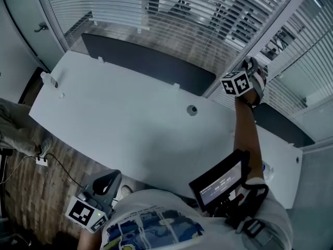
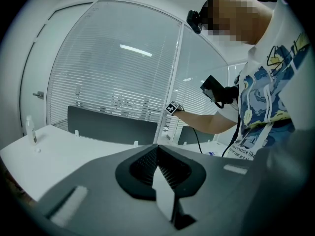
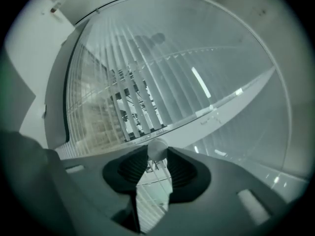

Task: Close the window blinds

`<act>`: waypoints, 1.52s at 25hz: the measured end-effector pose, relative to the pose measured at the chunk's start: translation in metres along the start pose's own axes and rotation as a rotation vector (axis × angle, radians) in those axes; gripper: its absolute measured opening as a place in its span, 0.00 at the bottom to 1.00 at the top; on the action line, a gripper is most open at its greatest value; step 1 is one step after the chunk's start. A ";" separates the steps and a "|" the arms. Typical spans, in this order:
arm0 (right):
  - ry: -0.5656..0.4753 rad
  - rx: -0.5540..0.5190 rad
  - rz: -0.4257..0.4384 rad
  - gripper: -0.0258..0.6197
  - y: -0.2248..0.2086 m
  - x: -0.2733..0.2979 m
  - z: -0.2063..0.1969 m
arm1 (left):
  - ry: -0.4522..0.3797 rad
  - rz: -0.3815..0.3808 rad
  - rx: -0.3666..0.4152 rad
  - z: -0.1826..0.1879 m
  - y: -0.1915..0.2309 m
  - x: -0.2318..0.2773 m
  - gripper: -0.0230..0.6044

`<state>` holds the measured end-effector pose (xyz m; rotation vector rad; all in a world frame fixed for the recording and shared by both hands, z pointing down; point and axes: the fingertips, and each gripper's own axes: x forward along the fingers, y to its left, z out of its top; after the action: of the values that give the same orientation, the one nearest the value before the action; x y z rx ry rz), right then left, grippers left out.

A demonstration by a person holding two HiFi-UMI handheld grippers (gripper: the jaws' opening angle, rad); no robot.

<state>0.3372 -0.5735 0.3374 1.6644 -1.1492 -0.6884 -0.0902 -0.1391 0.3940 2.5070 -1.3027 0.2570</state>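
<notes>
Your left hand-held gripper (image 2: 157, 149) sits low by your hip at the near edge of the bench (image 1: 130, 124). Its jaws are pressed together tip to tip with nothing between them. A small screen (image 1: 221, 184) is strapped at your chest.

The white bench stretches ahead of you. A clear bottle (image 1: 49, 79) stands near its left end and a round grommet (image 1: 192, 110) is set into the top near the middle. Dark divider panels (image 1: 151, 64) stand upright along its far edge.

Your right arm reaches across the bench, past the dividers, to the white window post (image 1: 260, 40). There your right hand-held gripper (image 3: 157, 157) pinches a small pale round knob (image 3: 157, 149) between its fingertips. The knob sits right at the tips, against the post.

Beyond it, the window blinds (image 1: 171, 9) hang behind the glass, just past the dividers, and fill the panes on both sides of the post. The slats lie with their long axis level, running side to side along the window, in line with the far edge of the bench. They stack one above another up the glass. In the pane left of the post the slats are not fully shut. Gaps between them show dark shapes of a room on the far side, clearest in a patch near the post.
</notes>
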 end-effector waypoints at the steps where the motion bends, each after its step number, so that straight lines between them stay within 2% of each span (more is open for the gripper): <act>1: -0.002 -0.046 -0.007 0.23 0.001 0.001 -0.001 | 0.000 -0.001 0.000 0.000 0.000 0.000 0.04; 2: -0.011 -0.048 -0.004 0.23 0.001 0.001 0.000 | -0.001 -0.001 0.001 0.001 -0.001 0.000 0.04; 3: -0.028 0.007 0.014 0.23 0.000 -0.001 0.000 | -0.003 -0.002 0.001 0.002 -0.001 0.000 0.04; 4: -0.054 0.123 0.051 0.23 -0.001 -0.003 0.002 | -0.005 -0.003 0.002 0.002 -0.001 0.001 0.04; 5: -0.085 0.290 0.105 0.23 -0.004 -0.007 0.005 | -0.005 -0.005 0.004 0.003 -0.002 0.001 0.04; 8: -0.159 0.903 0.283 0.24 -0.015 -0.013 0.005 | 0.001 -0.012 0.006 0.001 -0.002 0.002 0.04; 9: -0.168 1.077 0.326 0.23 -0.019 -0.012 0.003 | 0.003 -0.013 0.005 0.001 -0.002 0.002 0.04; 11: -0.154 1.309 0.387 0.23 -0.021 -0.010 -0.002 | 0.000 -0.018 0.003 0.000 -0.002 0.003 0.04; 12: -0.138 1.363 0.402 0.23 -0.019 -0.009 -0.004 | -0.005 -0.021 0.003 0.000 -0.002 0.003 0.04; 14: -0.108 1.365 0.392 0.23 -0.016 -0.007 -0.005 | -0.009 -0.026 0.004 0.001 -0.003 0.003 0.04; 15: -0.096 1.315 0.370 0.23 -0.016 -0.007 -0.006 | -0.008 -0.026 0.005 0.001 -0.003 0.004 0.04; 17: -0.079 1.112 0.307 0.23 -0.015 -0.007 -0.004 | -0.009 -0.025 0.003 0.001 -0.002 0.004 0.04; 22: -0.055 0.456 0.147 0.23 -0.007 -0.008 0.006 | -0.002 -0.020 -0.007 -0.003 0.000 0.002 0.04; 24: -0.051 0.293 0.100 0.23 -0.004 -0.006 0.005 | -0.001 -0.020 -0.007 -0.004 0.000 0.002 0.04; 26: -0.060 0.251 0.086 0.23 -0.004 -0.005 0.005 | -0.003 -0.020 -0.007 -0.003 0.001 0.003 0.04; 27: -0.076 0.308 0.103 0.23 -0.005 -0.005 0.005 | -0.004 -0.021 -0.007 -0.002 0.001 0.003 0.04; 28: -0.099 0.438 0.143 0.23 -0.006 -0.006 0.004 | -0.004 -0.022 -0.006 -0.002 0.001 0.004 0.04; 29: -0.122 0.639 0.206 0.23 -0.006 -0.007 0.002 | -0.004 -0.022 -0.005 -0.001 0.001 0.004 0.04; 31: -0.146 1.126 0.365 0.25 -0.003 -0.007 -0.005 | -0.001 -0.024 -0.002 -0.001 0.001 0.004 0.04; 32: -0.145 1.335 0.434 0.25 -0.001 -0.006 -0.006 | -0.001 -0.026 0.000 -0.001 0.000 0.005 0.04; 33: -0.139 1.479 0.481 0.25 0.000 -0.006 -0.006 | 0.000 -0.028 0.001 -0.001 0.000 0.005 0.04; 34: -0.131 1.555 0.502 0.23 0.000 -0.006 -0.005 | 0.000 -0.031 0.002 0.000 -0.002 0.005 0.04; 38: -0.088 1.620 0.486 0.23 -0.004 -0.009 -0.005 | 0.001 -0.024 0.001 -0.001 -0.002 0.001 0.04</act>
<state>0.3387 -0.5628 0.3351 2.3472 -2.3302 0.7795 -0.0881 -0.1388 0.3950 2.5212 -1.2715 0.2540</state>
